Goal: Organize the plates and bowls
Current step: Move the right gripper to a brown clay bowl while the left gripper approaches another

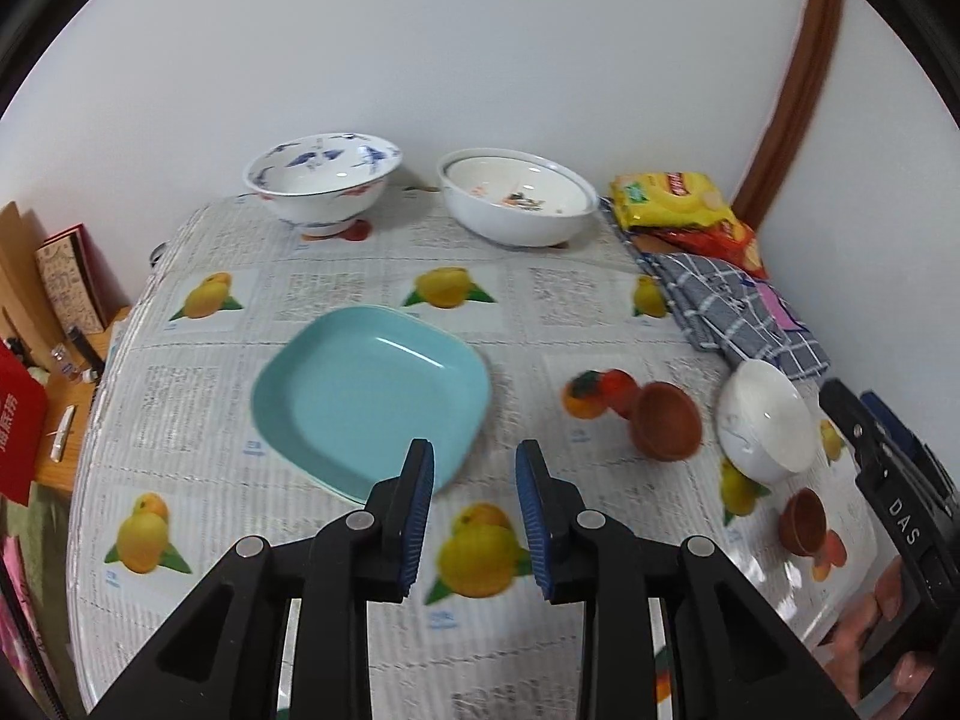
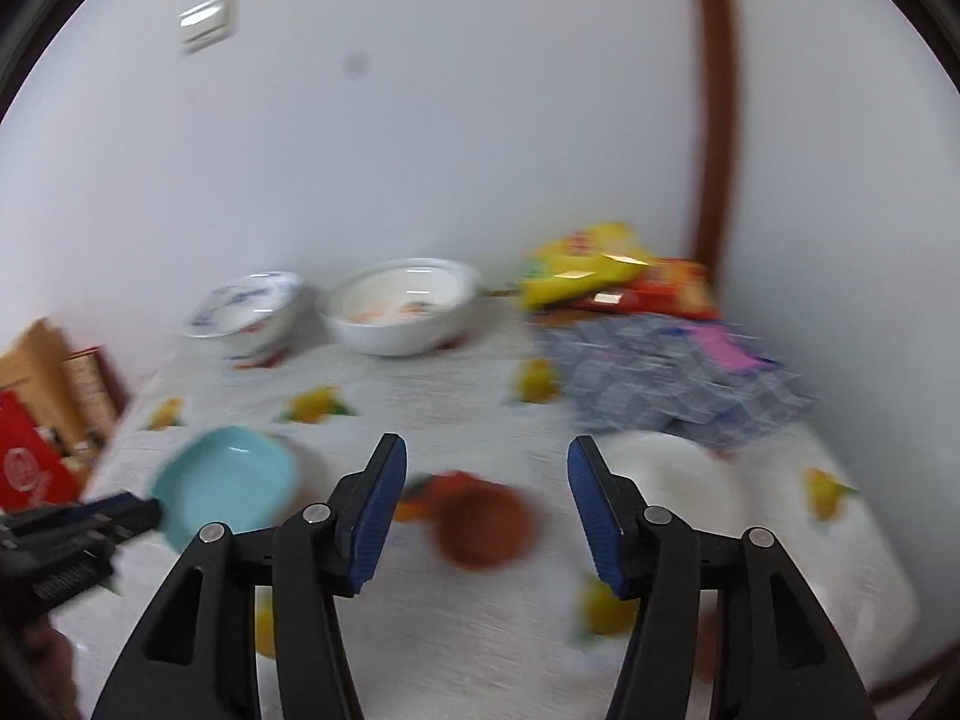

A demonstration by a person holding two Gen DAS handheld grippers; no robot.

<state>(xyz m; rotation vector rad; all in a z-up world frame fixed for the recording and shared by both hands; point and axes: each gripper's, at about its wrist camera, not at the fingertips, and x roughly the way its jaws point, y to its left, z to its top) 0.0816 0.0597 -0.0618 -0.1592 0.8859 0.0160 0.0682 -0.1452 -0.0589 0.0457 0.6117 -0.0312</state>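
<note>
A teal square plate lies flat on the fruit-print tablecloth, just beyond my left gripper, which is open and holds nothing. At the back stand a blue-patterned bowl and a wide white bowl. To the right are a small brown bowl, a tilted white bowl and a second brown bowl. My right gripper is open above the brown bowl, with nothing between its fingers. The right wrist view is blurred.
Yellow and red snack bags and a folded checked cloth fill the back right corner. Books and a red box sit on a lower wooden surface past the table's left edge. A white wall is close behind the bowls.
</note>
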